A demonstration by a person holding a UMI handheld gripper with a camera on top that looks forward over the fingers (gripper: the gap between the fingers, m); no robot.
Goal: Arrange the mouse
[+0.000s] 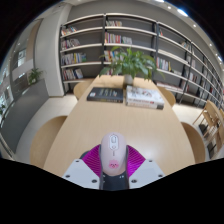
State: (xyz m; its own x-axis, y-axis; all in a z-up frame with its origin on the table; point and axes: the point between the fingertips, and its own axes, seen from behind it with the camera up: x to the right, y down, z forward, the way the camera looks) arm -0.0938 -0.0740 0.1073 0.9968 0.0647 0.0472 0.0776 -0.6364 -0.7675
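Observation:
A white computer mouse (pixel 112 150) with a grey scroll wheel sits between my gripper's (pixel 112 162) two fingers, held up above the long wooden table (pixel 90 125). Both magenta pads (pixel 94 157) press against its sides, so the gripper is shut on it. The mouse points forward along the fingers, its rear end near the gripper body.
At the table's far end lie stacked books and papers (pixel 140 97) beside a dark book (pixel 104 94), with a potted plant (pixel 130 62) behind them. Bookshelves (pixel 100 45) line the back wall. Chairs (pixel 205 125) stand at the right.

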